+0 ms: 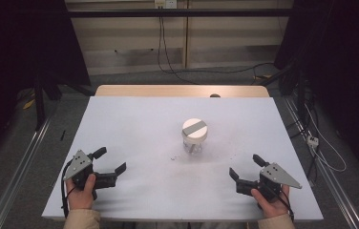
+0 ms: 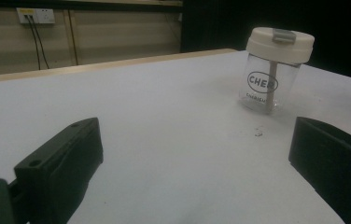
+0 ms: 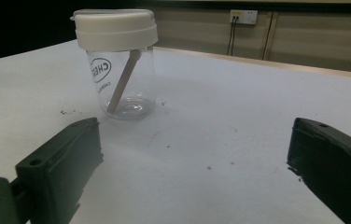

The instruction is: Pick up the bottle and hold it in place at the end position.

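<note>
Two grippers rest low at the near edge of the white table (image 1: 134, 119), one in each of my hands, with a single clear jar (image 1: 194, 138) standing upright ahead of and between them. My left gripper (image 1: 113, 162) has its jaws spread wide with nothing between them; the jar sits well ahead and off to its right. My right gripper (image 1: 245, 167) is likewise spread wide and holds nothing, with the jar ahead and to its left. From the left gripper view the jar (image 2: 272, 70) carries a cream lid (image 2: 280, 44) with a grey strip across the top, dark oval lettering on the glass, and a pale stick (image 3: 121, 81) leaning inside. Small dark specks (image 3: 67, 112) dot the table beside the jar's base.
</note>
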Action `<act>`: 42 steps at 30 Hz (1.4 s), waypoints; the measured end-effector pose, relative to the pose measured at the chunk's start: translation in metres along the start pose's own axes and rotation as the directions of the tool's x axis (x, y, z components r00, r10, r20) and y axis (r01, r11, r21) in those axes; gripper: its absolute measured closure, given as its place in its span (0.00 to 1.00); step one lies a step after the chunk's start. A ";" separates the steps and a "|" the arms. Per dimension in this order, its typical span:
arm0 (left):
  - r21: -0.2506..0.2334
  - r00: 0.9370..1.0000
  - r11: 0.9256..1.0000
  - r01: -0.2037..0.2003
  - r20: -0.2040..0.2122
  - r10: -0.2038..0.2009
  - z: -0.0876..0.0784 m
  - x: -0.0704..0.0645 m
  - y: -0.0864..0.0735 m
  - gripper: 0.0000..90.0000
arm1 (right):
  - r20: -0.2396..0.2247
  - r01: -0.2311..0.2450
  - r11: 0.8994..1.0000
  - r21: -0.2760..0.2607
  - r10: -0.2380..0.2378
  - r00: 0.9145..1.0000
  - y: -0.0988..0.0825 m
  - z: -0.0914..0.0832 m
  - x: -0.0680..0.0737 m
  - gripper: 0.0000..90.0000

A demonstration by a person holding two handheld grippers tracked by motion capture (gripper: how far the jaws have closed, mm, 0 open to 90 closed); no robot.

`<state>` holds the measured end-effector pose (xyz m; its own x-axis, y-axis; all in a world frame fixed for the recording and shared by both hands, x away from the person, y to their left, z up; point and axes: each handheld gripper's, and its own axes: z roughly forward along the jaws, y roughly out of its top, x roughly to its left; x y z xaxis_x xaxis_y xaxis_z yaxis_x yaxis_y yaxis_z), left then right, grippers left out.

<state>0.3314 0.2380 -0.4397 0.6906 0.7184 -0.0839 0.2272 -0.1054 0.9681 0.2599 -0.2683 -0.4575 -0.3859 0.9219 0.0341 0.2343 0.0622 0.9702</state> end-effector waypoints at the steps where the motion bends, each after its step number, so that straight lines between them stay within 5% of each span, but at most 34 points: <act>1: 0.004 1.000 1.000 -0.007 0.002 0.007 0.000 0.000 0.000 0.03 | -0.004 0.002 1.000 0.004 -0.002 1.000 0.000 0.001 0.000 0.03; 18: 0.001 1.000 1.000 -0.022 0.017 0.022 0.006 -0.002 0.005 0.03 | -0.015 0.021 1.000 0.023 -0.020 1.000 0.012 0.031 0.000 0.03; 30: -0.005 1.000 1.000 -0.016 0.015 0.016 0.008 0.000 0.006 0.03 | -0.052 0.047 0.997 0.069 -0.043 0.998 0.024 0.071 0.022 0.04; 37: 0.000 1.000 1.000 -0.013 0.022 0.013 0.011 0.000 0.005 0.03 | -0.059 0.008 0.998 0.067 -0.004 0.998 0.027 0.083 0.028 0.05; 42: -0.002 0.999 1.000 -0.014 0.032 0.014 0.012 -0.001 0.006 0.03 | -0.076 0.042 0.996 0.084 -0.036 0.996 0.031 0.095 0.040 0.05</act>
<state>0.3406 0.2287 -0.4368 0.7153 0.6945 -0.0776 0.2161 -0.1142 0.9697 0.3362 -0.1932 -0.4483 -0.4609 0.8873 0.0173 0.2922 0.1334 0.9470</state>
